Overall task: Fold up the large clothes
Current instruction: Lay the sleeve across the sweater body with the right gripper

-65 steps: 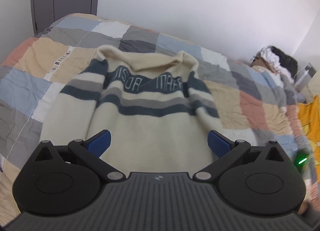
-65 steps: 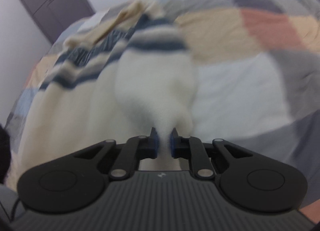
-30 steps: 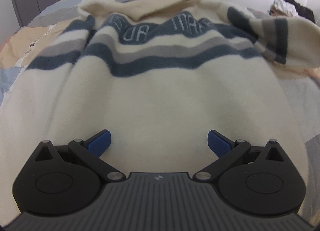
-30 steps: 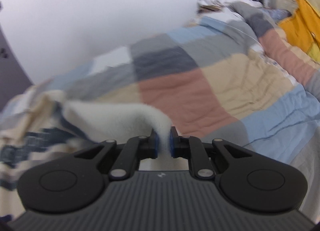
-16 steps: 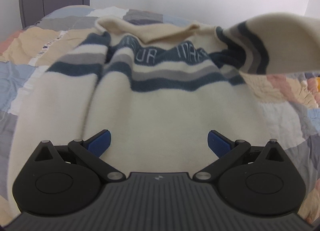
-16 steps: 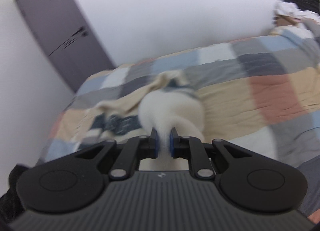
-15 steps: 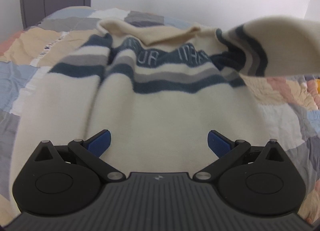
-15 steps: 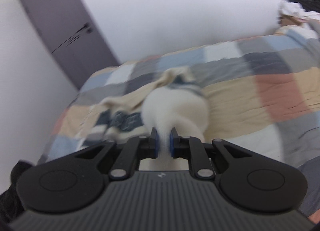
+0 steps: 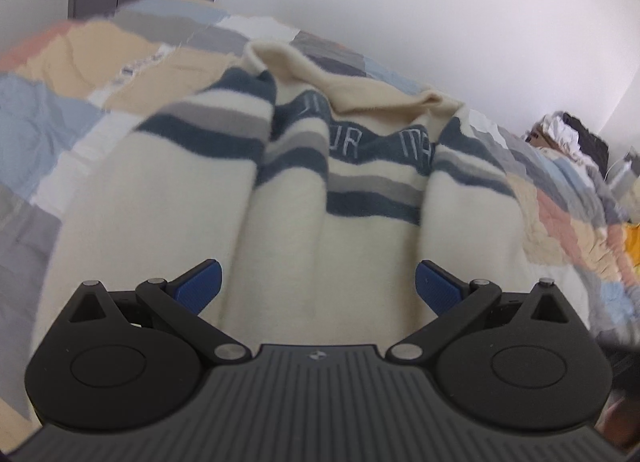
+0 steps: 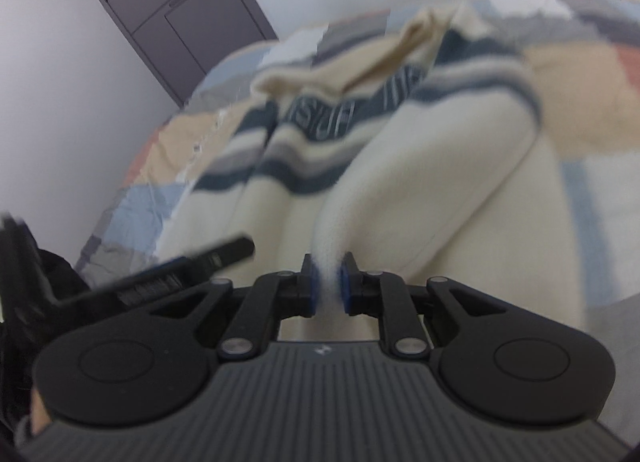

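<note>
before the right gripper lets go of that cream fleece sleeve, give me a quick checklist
1. Right gripper pinching the cream fleece sleeve: ok, fabric sits between the closed blue pads.
2. Sleeve laid over the cream striped sweater body: ok, it drapes across the front.
3. Left gripper free: ok, jaws wide open, nothing between them.
4. Other sleeve folded in: ok, it lies over the body.
5. Sweater resting on the patchwork quilt: ok.
6. Hem flat: cannot tell, hidden behind the grippers.
</note>
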A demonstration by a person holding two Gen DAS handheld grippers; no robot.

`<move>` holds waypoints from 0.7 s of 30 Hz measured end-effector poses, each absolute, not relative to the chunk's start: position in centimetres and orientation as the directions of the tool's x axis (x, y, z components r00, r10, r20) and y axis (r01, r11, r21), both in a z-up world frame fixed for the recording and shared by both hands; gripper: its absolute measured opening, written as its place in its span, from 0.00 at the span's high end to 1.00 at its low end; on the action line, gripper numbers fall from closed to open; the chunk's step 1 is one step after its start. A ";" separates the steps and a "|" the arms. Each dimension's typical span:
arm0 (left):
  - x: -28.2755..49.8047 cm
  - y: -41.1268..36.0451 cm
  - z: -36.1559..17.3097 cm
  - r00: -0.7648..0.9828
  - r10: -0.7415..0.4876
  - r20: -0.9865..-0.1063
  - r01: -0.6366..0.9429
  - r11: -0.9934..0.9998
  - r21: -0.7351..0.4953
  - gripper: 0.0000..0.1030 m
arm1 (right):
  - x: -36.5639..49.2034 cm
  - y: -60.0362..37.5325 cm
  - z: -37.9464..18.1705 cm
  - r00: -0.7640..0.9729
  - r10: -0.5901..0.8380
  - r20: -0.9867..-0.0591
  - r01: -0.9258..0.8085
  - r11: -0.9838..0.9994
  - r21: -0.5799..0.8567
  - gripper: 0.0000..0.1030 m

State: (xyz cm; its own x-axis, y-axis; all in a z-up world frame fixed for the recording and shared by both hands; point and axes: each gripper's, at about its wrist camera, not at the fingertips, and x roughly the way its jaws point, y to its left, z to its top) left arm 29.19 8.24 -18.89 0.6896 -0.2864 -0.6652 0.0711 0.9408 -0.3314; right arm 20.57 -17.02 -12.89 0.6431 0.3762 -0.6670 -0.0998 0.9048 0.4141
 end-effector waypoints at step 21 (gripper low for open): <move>29.7 6.1 -21.0 0.653 -0.440 -0.616 0.100 0.857 -0.506 0.05 | 21.1 -23.9 -16.3 0.690 0.414 -0.594 -0.047 0.844 0.534 0.48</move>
